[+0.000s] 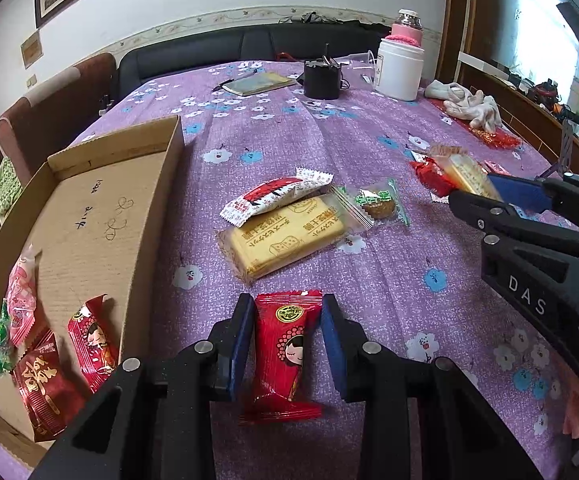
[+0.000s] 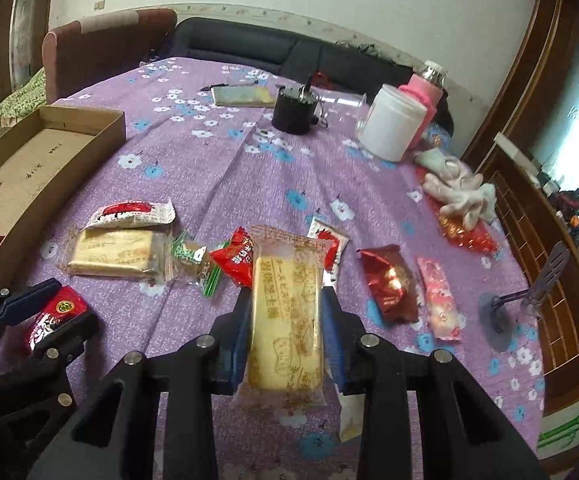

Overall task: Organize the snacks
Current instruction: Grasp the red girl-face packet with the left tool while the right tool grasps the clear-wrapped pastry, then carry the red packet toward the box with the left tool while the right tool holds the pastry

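Note:
My left gripper [image 1: 287, 344] is shut on a red snack packet with a cartoon girl [image 1: 283, 352], held just above the purple tablecloth; it also shows in the right wrist view [image 2: 55, 318]. My right gripper [image 2: 287, 336] is shut on a yellow cheese biscuit pack [image 2: 287, 320] and holds it off the table; that pack also shows in the left wrist view [image 1: 469, 176]. The cardboard box [image 1: 89, 216] lies to the left with several wrapped snacks in its near end. Loose on the cloth lie another yellow biscuit pack [image 1: 285, 236], a white-and-red packet [image 1: 277, 196] and a green-wrapped cookie [image 1: 377, 202].
More loose snacks lie at the right: a dark red foil packet [image 2: 389, 284], a pink packet [image 2: 439, 300] and a small red packet [image 2: 235, 258]. At the far end stand a black pot [image 1: 321, 78], a white jar [image 1: 399, 68], a notebook [image 1: 257, 83] and crumpled cloths [image 1: 469, 106].

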A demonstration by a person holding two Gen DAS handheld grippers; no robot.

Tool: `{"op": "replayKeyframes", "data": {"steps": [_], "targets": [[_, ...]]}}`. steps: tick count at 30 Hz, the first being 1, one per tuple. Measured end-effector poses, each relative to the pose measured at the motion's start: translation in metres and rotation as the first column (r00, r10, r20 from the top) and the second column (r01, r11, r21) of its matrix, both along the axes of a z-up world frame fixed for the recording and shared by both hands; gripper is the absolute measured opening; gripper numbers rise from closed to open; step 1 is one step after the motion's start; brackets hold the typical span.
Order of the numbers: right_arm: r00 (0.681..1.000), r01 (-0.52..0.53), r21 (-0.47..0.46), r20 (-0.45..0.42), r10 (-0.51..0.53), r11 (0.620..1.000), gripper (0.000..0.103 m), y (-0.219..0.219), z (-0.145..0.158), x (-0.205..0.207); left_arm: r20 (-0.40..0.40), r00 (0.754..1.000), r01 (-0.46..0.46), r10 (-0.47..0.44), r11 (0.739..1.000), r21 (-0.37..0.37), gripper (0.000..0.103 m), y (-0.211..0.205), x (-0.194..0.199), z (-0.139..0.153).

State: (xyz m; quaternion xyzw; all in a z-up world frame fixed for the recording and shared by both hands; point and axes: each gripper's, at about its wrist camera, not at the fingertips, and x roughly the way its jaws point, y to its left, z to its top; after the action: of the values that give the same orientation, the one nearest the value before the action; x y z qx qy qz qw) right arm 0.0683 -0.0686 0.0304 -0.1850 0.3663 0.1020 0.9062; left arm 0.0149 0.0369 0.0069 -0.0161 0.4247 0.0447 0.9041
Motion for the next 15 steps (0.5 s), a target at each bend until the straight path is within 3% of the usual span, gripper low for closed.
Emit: {"op": "replayKeyframes", "data": {"steps": [15], "targets": [[0.999, 0.003, -0.018, 0.05, -0.002, 1.0, 0.031, 0.0049, 0.005, -0.0064, 0.007, 1.0, -0.004, 0.004, 1.0, -0.003, 0.035, 0.001, -0.0007, 0.0005]]}}
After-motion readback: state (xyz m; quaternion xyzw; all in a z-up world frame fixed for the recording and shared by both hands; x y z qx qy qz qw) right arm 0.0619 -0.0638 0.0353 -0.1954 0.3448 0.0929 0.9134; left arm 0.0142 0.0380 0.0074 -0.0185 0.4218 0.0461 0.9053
